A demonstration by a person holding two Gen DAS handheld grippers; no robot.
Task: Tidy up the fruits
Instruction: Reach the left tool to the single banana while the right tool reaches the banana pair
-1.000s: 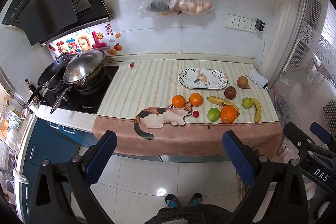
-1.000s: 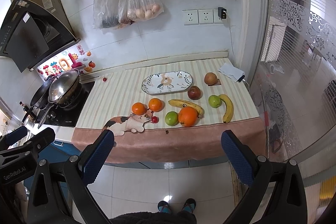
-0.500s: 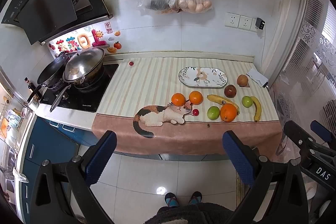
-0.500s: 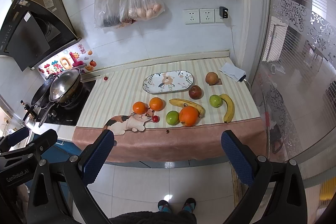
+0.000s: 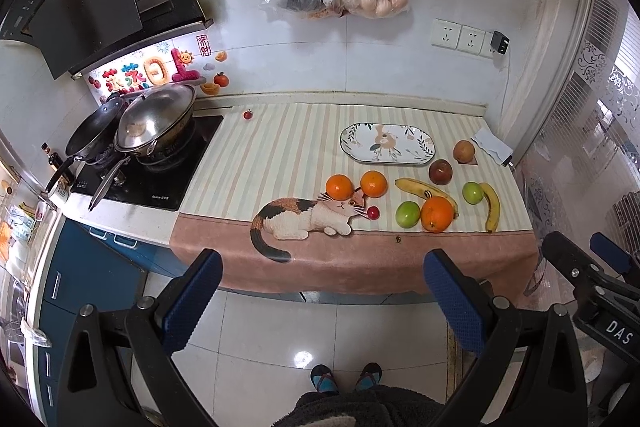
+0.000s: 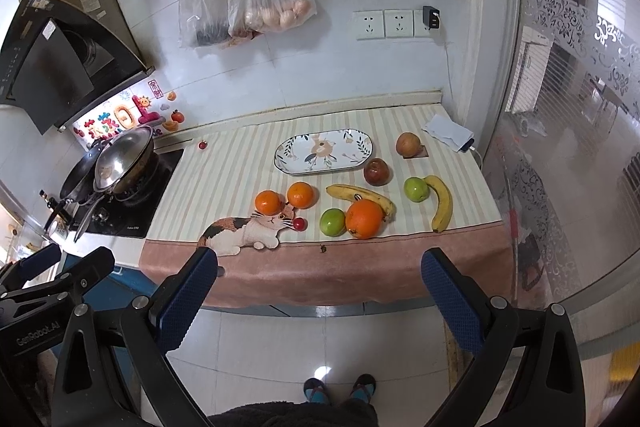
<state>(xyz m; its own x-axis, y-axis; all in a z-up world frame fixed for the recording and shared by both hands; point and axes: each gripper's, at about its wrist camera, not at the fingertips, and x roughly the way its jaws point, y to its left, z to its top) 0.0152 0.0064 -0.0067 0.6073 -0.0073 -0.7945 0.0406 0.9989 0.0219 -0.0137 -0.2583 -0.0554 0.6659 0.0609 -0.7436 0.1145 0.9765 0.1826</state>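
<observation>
Left tool (image 5: 320,301) gapes wide; right tool (image 6: 319,297) likewise.

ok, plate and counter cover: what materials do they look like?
Plate: likely glazed ceramic, though melamine is possible; glossy white with a printed floral pattern and a raised rim.
Cover: looks like fabric; matte, striped, with a printed cat, and its front edge drapes over the counter.

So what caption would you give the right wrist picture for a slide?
Open right gripper facing a striped counter: empty oval plate, oranges, bananas, green and red fruit waiting to be organized.

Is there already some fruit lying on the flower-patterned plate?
No, the plate is bare; every fruit, like the large orange, lies on the striped cloth around it.
</observation>
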